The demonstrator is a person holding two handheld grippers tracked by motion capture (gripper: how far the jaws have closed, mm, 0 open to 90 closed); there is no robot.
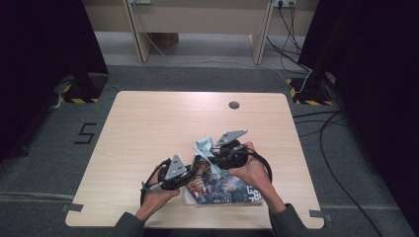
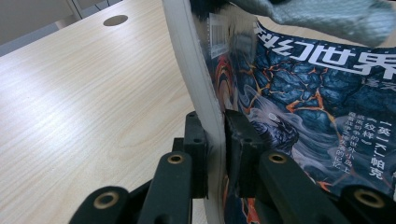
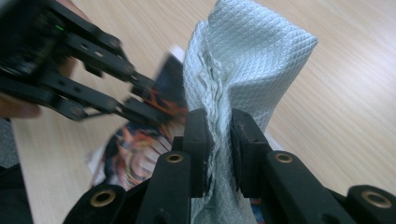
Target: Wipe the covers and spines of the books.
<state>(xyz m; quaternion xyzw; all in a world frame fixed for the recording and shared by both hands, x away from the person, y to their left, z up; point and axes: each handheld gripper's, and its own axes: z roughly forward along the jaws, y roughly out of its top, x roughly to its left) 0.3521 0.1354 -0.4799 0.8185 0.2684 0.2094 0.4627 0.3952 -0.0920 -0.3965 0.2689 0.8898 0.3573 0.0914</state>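
Basically, magazine [image 1: 225,190] sits lower centre of the high view, near the table's [image 1: 148,128] front edge, its left edge lifted. Left gripper [image 2: 215,140] is clamped tight on that edge, cover at right in the left gripper view. Pale blue-grey cloth [image 3: 243,60] stands bunched between the right gripper's [image 3: 218,140] jaws, pinched firmly; in the high view it sits centre frame, just above the magazine. Round hole [image 1: 234,104] near the table's far edge.

The magazine [image 2: 299,93] cover shows dark blue cracked stone veined in orange, with white lettering. The cloth [image 3: 243,60] above it is pale grey-green with a fine diamond weave. The desk [image 1: 148,128] beneath is light woodgrain.
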